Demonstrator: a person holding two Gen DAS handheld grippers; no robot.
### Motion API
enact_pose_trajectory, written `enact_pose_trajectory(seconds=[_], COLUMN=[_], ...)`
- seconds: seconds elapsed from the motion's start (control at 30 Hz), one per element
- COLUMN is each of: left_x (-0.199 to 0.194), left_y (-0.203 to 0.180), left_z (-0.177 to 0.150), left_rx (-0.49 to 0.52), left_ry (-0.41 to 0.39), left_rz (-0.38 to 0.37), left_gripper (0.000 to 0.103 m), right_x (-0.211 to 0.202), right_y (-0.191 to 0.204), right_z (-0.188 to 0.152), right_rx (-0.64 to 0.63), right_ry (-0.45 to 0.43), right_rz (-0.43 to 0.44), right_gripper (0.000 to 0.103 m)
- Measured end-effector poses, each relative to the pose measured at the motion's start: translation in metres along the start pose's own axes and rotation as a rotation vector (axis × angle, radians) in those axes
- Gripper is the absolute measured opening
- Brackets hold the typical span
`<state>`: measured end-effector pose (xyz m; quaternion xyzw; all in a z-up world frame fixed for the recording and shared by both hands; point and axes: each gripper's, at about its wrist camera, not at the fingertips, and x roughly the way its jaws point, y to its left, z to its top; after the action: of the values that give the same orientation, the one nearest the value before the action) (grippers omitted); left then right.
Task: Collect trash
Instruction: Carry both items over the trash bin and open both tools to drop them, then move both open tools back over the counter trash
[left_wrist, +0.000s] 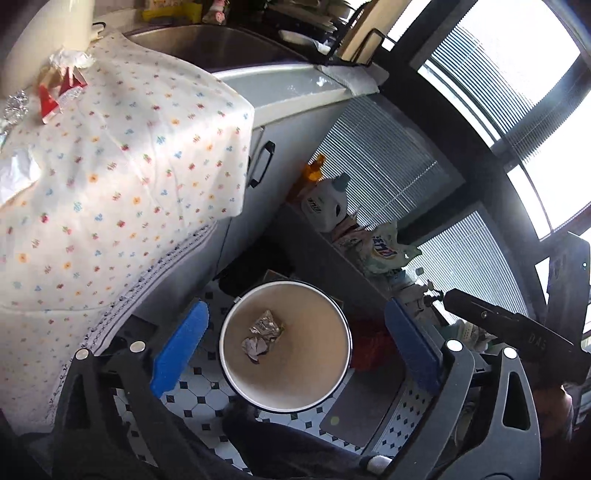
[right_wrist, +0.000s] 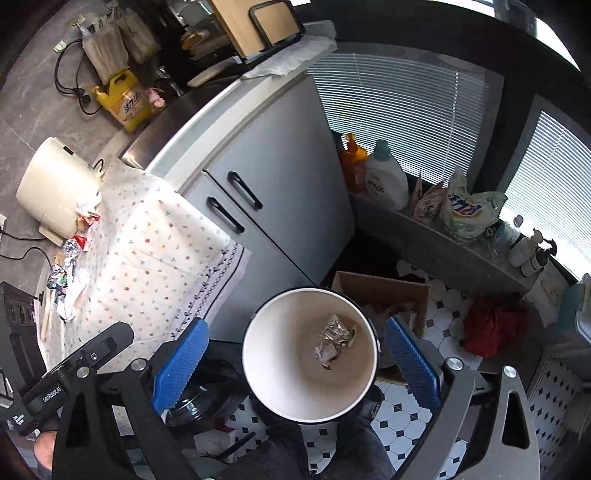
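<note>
A round white bin (left_wrist: 236, 347) with a dark rim stands on the tiled floor; it also shows in the right wrist view (right_wrist: 258, 354). Two crumpled foil and paper wads (left_wrist: 263, 334) lie on its bottom, seen too in the right wrist view (right_wrist: 334, 341). My left gripper (left_wrist: 295, 354) is open and empty above the bin. My right gripper (right_wrist: 295, 354) is open and empty above it too. More wrappers (left_wrist: 59, 90) lie on the flowered cloth (left_wrist: 129, 166) at the far left, and in the right wrist view (right_wrist: 70, 258) they lie along the cloth's (right_wrist: 147, 243) left edge.
A grey cabinet (right_wrist: 266, 192) with two black handles stands behind the bin. A cardboard box (right_wrist: 388, 291) and a red cloth (right_wrist: 495, 325) lie on the floor to the right. Detergent bottles (right_wrist: 384, 177) and bags line the window ledge.
</note>
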<state>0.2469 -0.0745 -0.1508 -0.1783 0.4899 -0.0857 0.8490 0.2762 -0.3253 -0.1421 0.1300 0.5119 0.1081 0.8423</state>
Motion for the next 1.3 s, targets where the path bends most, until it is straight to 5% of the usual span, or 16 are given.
enact_pose_trajectory(seconds=[0.5, 0.73, 1.0, 1.3], left_x=[-0.12, -0.158, -0.177, -0.167], left_y=[0.11, 0.172, 0.231, 0.289], left_z=[0.013, 0.027, 0.043, 0.077], left_rx=[-0.101, -0.164, -0.19, -0.196], left_ry=[-0.237, -0.313, -0.35, -0.332], left_rz=[0.15, 0.213, 0.233, 0.192], left_gripper=[0.097, 0.097, 0.095, 0.079], right_x=[0.016, 0.028, 0.05, 0.077], right_y=[0.167, 0.226, 0.276, 0.324], right_z=[0.008, 0.008, 0.002, -0.007], right_rx=[-0.256, -0.313, -0.332, -0.313], right_ry=[-0.01, -0.004, 0.019, 0.021], right_rz=[0.193, 0.224, 0.216, 0.188], right_gripper=[0.095, 0.086, 0.075, 0.075])
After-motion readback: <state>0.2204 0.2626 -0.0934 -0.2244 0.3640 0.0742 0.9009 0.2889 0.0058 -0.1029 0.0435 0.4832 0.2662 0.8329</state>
